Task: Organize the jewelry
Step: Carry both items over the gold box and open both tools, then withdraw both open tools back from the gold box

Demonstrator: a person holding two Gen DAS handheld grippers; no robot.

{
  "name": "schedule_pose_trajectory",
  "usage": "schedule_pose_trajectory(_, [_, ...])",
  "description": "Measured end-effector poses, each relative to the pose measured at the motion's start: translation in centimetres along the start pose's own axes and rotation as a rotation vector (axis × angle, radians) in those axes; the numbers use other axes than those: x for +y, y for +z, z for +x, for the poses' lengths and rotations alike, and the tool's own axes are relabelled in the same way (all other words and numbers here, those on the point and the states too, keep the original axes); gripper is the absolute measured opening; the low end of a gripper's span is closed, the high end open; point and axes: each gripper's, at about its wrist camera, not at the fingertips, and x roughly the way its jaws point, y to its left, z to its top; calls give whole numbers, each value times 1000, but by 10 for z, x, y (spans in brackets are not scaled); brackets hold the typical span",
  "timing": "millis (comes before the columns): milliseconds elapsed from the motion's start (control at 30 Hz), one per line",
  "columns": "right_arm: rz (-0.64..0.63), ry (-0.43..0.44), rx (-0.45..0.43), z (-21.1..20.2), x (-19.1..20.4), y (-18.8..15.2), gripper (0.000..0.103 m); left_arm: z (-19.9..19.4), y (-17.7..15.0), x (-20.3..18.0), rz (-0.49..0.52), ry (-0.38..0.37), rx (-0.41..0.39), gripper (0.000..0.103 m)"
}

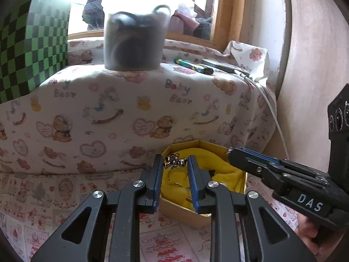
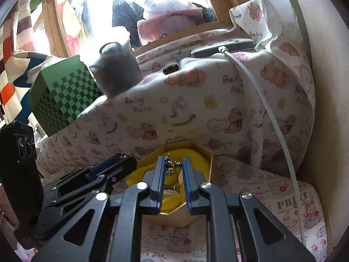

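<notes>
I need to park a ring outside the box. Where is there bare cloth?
Free: printed cloth left of the yellow-lined box, below the raised ledge. Crowded: the box itself, with both grippers at it, and the ledge top by the jar.

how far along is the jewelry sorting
Done: a silver charm chain and rings lie on yellow cloth in the gold box. In hand: nothing visibly gripped; left gripper and right gripper hover at the box. Left: no loose jewelry shows outside it, so perhaps only tidying.

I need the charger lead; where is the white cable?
In the right wrist view the white cable runs from the grey device on the ledge down the right, beside the wall.
</notes>
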Motion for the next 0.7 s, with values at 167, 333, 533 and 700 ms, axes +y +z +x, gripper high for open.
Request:
schedule_pose_trajectory(167, [3,4,-3,-1,0,1,21,-3,-2,-4,45,10,-8,29])
schedule_pose_trajectory(333, [3,3,-21,-6,2,1,24,-17,-1,3,64,48,-27,33])
schedule_pose_trajectory(533, [-31,-4,-65,-19,14,3,29,-58,6,15,94,93,-101,53])
schedule_pose_trajectory(700, [-82,-8,-122,-36,32,2,36,-95,7,28,92,169,-175,73])
